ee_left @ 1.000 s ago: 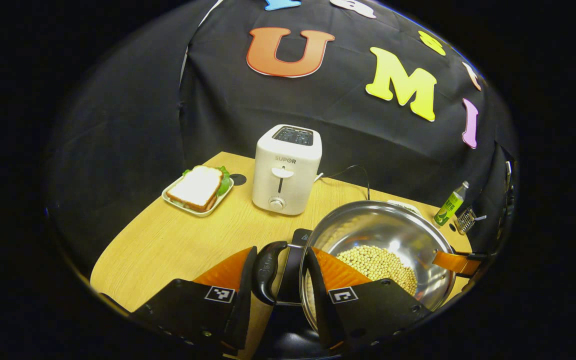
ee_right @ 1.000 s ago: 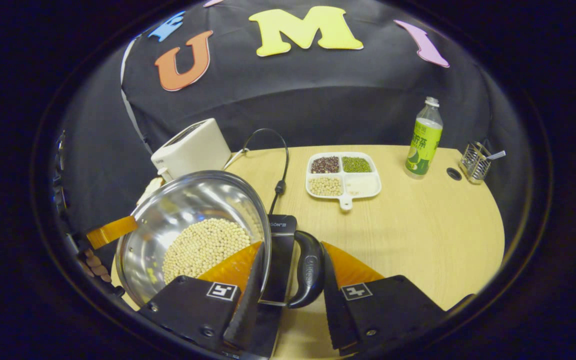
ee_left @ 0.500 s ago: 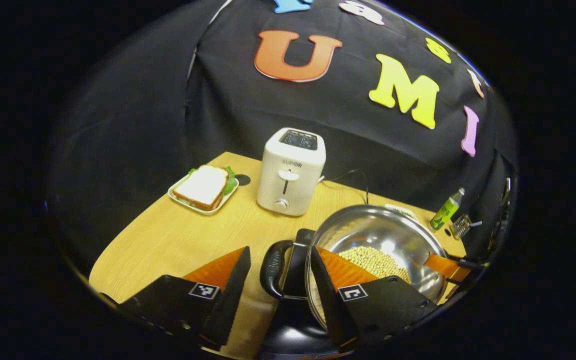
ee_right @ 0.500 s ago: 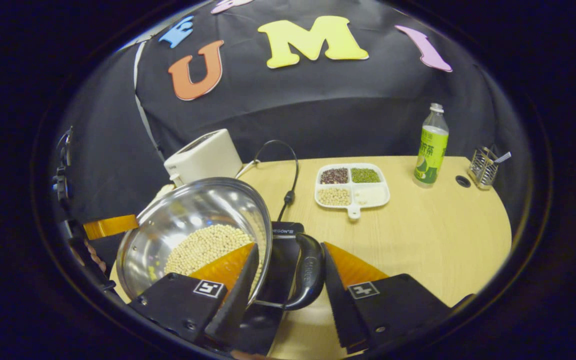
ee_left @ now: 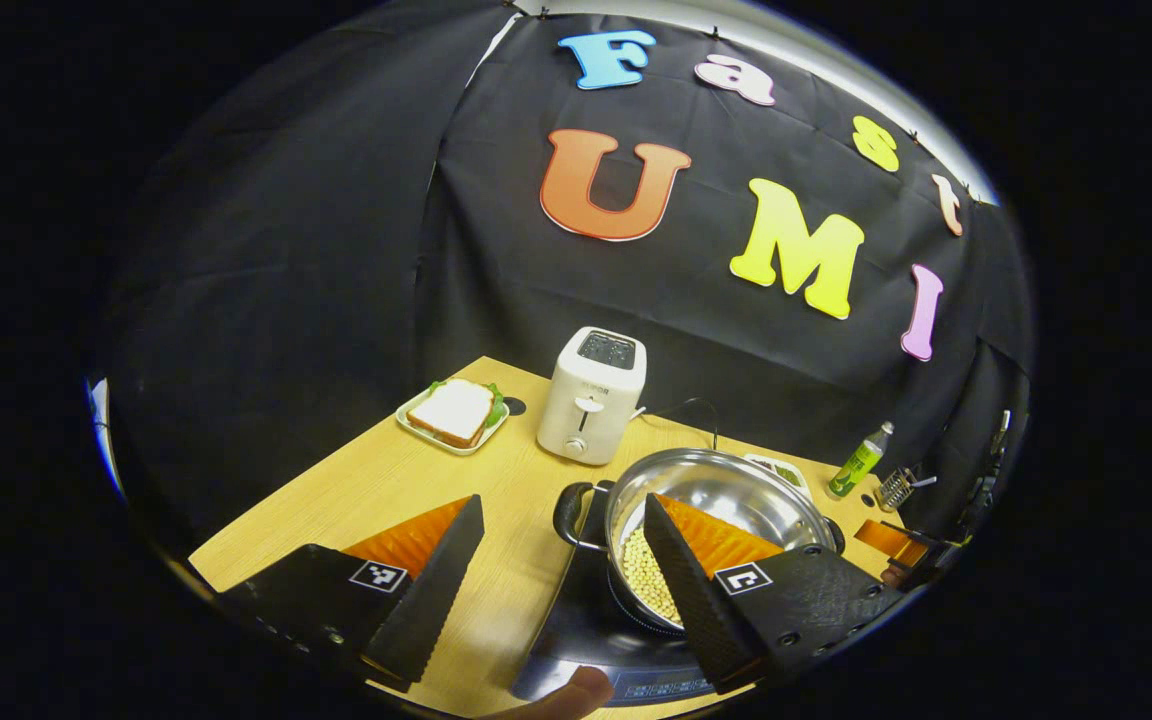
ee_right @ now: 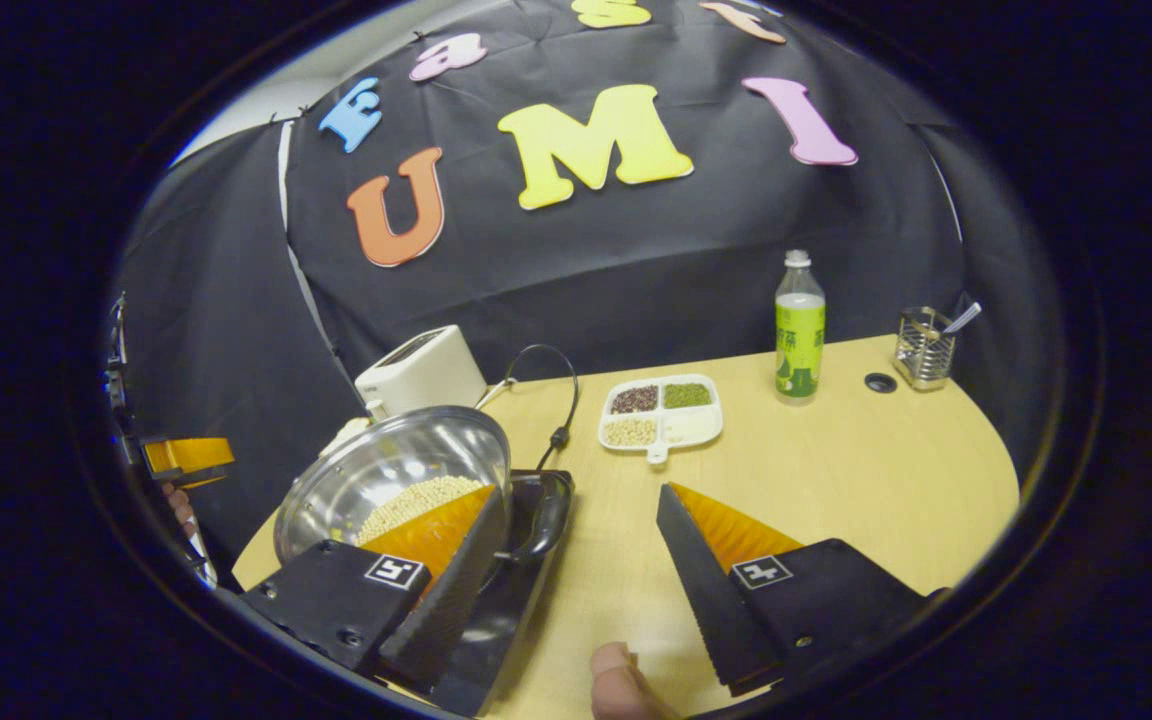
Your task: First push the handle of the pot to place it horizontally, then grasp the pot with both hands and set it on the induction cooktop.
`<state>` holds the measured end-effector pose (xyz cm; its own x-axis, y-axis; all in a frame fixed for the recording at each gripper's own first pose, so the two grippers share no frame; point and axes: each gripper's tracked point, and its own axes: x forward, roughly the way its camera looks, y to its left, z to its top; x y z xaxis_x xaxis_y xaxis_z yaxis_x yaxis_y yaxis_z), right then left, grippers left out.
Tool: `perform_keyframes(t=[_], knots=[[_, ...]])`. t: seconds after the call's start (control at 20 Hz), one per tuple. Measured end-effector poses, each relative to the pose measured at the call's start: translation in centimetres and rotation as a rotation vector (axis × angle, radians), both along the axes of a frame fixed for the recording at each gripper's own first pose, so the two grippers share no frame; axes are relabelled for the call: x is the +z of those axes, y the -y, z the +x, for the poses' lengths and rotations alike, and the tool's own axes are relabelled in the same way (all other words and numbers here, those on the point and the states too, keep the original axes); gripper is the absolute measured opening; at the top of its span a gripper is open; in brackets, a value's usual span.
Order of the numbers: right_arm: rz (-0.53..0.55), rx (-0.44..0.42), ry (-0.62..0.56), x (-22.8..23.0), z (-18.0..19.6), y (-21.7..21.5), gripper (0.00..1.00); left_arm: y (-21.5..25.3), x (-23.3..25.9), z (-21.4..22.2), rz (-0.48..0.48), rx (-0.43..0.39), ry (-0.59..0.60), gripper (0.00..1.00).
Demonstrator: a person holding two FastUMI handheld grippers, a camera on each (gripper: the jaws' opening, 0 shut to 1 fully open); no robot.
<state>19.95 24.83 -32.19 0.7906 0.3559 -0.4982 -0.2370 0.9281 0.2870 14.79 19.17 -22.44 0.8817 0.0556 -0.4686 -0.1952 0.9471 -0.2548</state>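
Pale wood-grain tabletop [ee_right: 836,480] runs under black cloth walls, and on it the shiny stainless-steel pot [ee_left: 736,490] with its bed of pale round beans [ee_left: 651,590] sits on the flat black induction cooktop [ee_left: 576,640]. Its black loop handles stick out sideways — one [ee_left: 568,512] in the left gripper view, the other [ee_right: 546,510] in the right gripper view.

Left gripper [ee_left: 564,560] is released, its jaws spread wide, one finger over bare tabletop and the other in front of the pot's near wall, with nothing between them. Right gripper [ee_right: 576,555] is likewise spread apart and holds nothing — one finger crosses the pot's rim, the other is over open tabletop.

Farther back stand a white two-slot toaster [ee_left: 593,395] and, beside it, a white-bread sandwich with green lettuce on a pale square tray [ee_left: 453,412]. In the right gripper view a white four-compartment dish of mixed beans [ee_right: 660,410], a clear bottle with a green label [ee_right: 800,335] and a small wire-mesh holder [ee_right: 924,348] are set along the tabletop's far side.
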Motion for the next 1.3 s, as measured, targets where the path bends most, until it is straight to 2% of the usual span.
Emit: perform_keyframes(t=[0.35, 0.45, 0.55, 0.6, 0.65, 0.7, 0.75, 0.8, 0.85, 0.9, 1.05, 1.25, 1.3], knots=[[-0.001, -0.049, 0.084, 5.7, -4.8, 5.1, 0.96, 3.5, 3.0, -3.8, 0.050, -0.051, 0.055, 0.95], [-0.004, -0.058, 0.095, 7.0, -6.0, 6.3, 0.99, 4.8, 4.1, -4.4, 0.062, -0.072, 0.078, 0.95], [-0.015, -0.076, 0.117, 8.5, -7.4, 7.9, 0.95, 5.7, 5.2, -5.2, 0.099, -0.075, 0.106, 0.96], [-0.008, -0.086, 0.137, 9.6, -8.3, 8.7, 0.99, 6.2, 6.0, -5.6, 0.122, -0.077, 0.127, 0.95], [0.004, -0.097, 0.163, 10.8, -9.2, 9.4, 0.96, 6.7, 6.9, -6.0, 0.140, -0.077, 0.150, 0.95], [0.007, -0.110, 0.187, 11.7, -10.0, 10.3, 0.99, 7.4, 7.5, -6.2, 0.156, -0.074, 0.164, 0.95], [0.000, -0.120, 0.215, 12.6, -10.7, 11.2, 0.96, 8.0, 7.7, -6.6, 0.164, -0.073, 0.176, 0.95], [-0.012, -0.127, 0.247, 13.7, -11.3, 12.0, 0.99, 8.8, 8.3, -6.6, 0.174, -0.076, 0.193, 0.95], [-0.035, -0.142, 0.266, 14.3, -11.8, 12.9, 0.95, 9.5, 8.9, -6.6, 0.183, -0.081, 0.205, 0.95], [-0.048, -0.156, 0.288, 15.2, -12.1, 13.7, 0.99, 10.3, 9.6, -6.7, 0.189, -0.089, 0.220, 0.95], [-0.053, -0.200, 0.316, 17.1, -13.4, 15.6, 0.95, 13.1, 11.4, -7.9, 0.167, -0.126, 0.274, 0.95], [-0.028, -0.217, 0.362, 19.1, -14.8, 17.1, 0.96, 15.1, 14.2, -9.3, 0.132, -0.146, 0.354, 0.95], [-0.035, -0.222, 0.380, 19.6, -15.1, 17.6, 0.99, 15.5, 14.7, -9.5, 0.131, -0.149, 0.370, 0.95]])
